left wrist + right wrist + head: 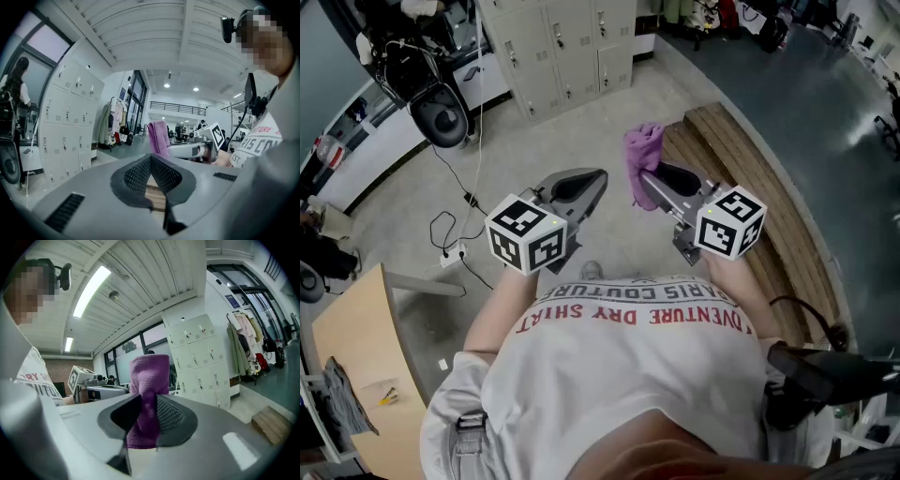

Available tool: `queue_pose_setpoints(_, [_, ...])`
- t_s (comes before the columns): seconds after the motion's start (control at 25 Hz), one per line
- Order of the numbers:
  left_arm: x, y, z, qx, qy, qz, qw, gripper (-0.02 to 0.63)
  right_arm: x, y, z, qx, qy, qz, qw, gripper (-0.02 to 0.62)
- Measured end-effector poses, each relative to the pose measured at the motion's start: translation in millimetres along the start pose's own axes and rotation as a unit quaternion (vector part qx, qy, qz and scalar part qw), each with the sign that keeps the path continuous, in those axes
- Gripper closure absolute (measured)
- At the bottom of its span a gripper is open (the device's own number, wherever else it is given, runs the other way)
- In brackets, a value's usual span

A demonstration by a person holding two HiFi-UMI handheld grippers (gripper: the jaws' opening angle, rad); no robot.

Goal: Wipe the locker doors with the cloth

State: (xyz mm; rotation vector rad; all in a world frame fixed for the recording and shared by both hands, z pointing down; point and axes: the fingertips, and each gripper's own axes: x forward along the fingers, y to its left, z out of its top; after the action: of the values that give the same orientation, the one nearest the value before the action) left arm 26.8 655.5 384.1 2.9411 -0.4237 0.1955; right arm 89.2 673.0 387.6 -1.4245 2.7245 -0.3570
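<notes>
Right gripper (145, 404) clamps the cloth (150, 376); left gripper (151, 157) closed, empty. Lockers (567, 47) ahead of both; only the left gripper view shows a bystander (14, 89).

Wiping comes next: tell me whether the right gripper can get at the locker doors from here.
Probably not yet: the right gripper, shut on the cloth, hangs short of the locker doors. Only floor lies between.

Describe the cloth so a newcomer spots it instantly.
Find the wooden bench at the head view's right. Beside its left edge the right gripper pinches the cloth, bunched between its jaws. It is the only purple thing; the left gripper holds nothing.
</notes>
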Motion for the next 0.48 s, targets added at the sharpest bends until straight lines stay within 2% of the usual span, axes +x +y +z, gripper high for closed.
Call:
queue_pose_setpoints(0.28, [-1.9, -7.4, 3.7, 0.004, 0.005, -0.006, 1.0000, 0.604, -3.8, 8.3, 3.1, -0.001, 0.003, 0.001, 1.000, 0.511])
queue_pose_setpoints(0.48, [-9.3, -19.7, 2.2, 0.005, -0.008, -0.007, 0.9999, 0.604, -14.1, 19.4, -2.6, -0.009, 0.007, 0.002, 1.000, 0.511])
